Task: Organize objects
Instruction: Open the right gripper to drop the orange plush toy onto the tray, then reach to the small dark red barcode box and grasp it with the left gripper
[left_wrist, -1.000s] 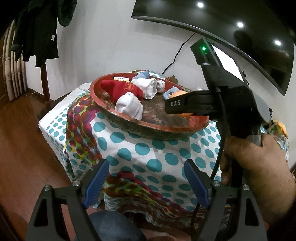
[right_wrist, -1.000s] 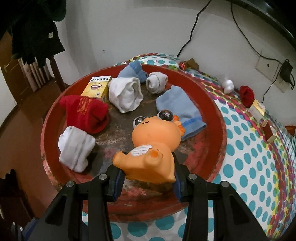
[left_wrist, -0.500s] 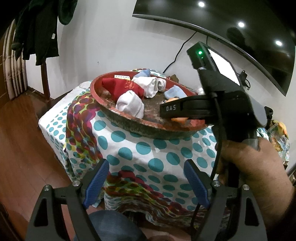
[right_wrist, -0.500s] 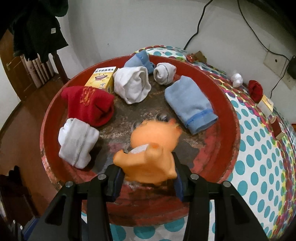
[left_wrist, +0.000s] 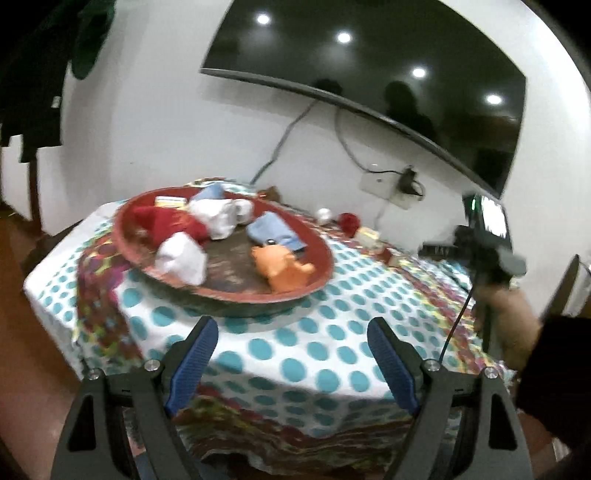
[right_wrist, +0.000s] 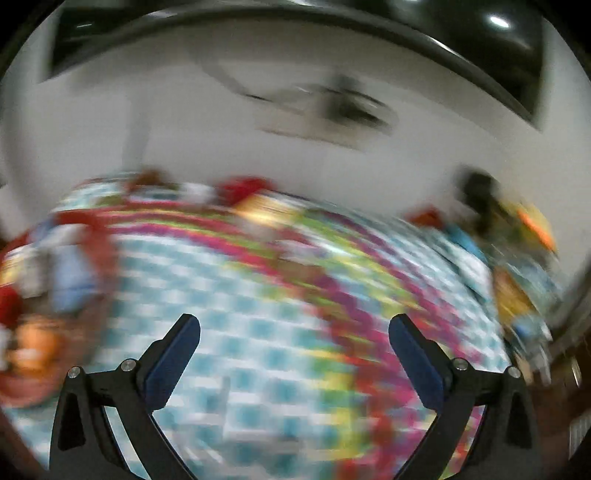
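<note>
Round red tray (left_wrist: 317, 242): stands on the tabletop (left_wrist: 332, 354), toward its left end, on a white cloth with teal dots and a multicoloured border

Tray contents, left wrist view:
- orange toy animal (left_wrist: 282, 267), lying near the right front rim, apart from both grippers
- red sock (left_wrist: 170, 221), toward the back left
- white rolled sock (left_wrist: 181, 258), at the front left, just beside the red one
- white sock bundle (left_wrist: 218, 214), near the back
- light blue folded cloth (left_wrist: 275, 232), just behind the orange toy
- small yellow box (left_wrist: 170, 201), at the far rim

Loose on the cloth, right of the tray: a small white ball (left_wrist: 324, 214), a red ball (left_wrist: 349, 220) and some small boxes, too blurred to tell apart

Left gripper (left_wrist: 291, 350): hangs in front of the tabletop's near edge, blue-padded jaws spread wide, nothing between them

Right gripper (right_wrist: 294, 345): jaws opening, nearly at full spread, with nothing between them, only the dotted cloth beyond; view heavily smeared. In the left wrist view it shows at the far right (left_wrist: 484, 251), held by a hand (left_wrist: 513, 328) in a dark sleeve, well apart from the tray

Background: white wall, dark wall-mounted screen (left_wrist: 369, 74), cables and a wall socket (left_wrist: 391, 184) below it
</note>
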